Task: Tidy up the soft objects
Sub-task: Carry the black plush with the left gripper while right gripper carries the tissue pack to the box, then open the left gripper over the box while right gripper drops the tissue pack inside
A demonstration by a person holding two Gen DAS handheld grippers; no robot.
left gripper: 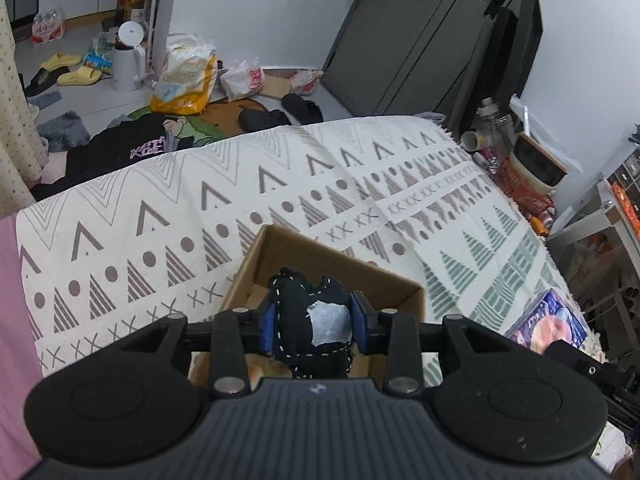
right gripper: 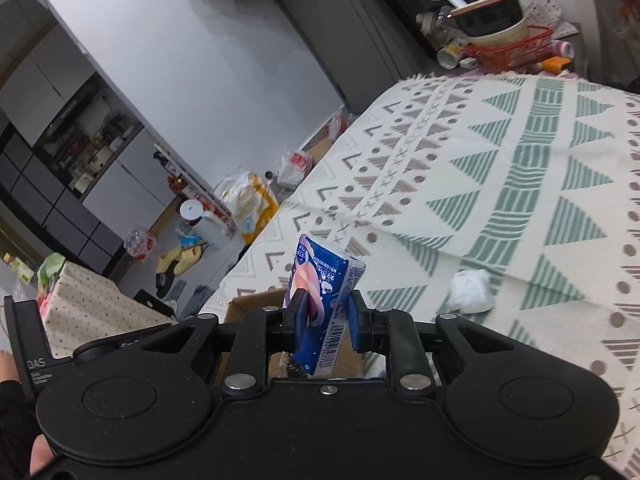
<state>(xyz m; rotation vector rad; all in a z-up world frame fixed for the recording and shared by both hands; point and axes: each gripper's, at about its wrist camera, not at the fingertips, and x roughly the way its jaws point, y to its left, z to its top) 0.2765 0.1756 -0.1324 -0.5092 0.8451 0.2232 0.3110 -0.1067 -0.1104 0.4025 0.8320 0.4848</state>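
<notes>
While the left gripper (left gripper: 313,318) pinches a black stuffed toy (left gripper: 310,322) over the open cardboard box (left gripper: 340,268) on the patterned bed cover (left gripper: 160,220), the right gripper (right gripper: 325,318) clamps a blue tissue pack (right gripper: 322,292) above the same box (right gripper: 252,304). A crumpled white tissue (right gripper: 470,292) lies on the cover, right of the box.

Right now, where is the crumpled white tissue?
In the right wrist view, the crumpled white tissue lies on the patterned cloth, just right of the right tongs that grip the blue tissue pack; nothing touches it.
</notes>
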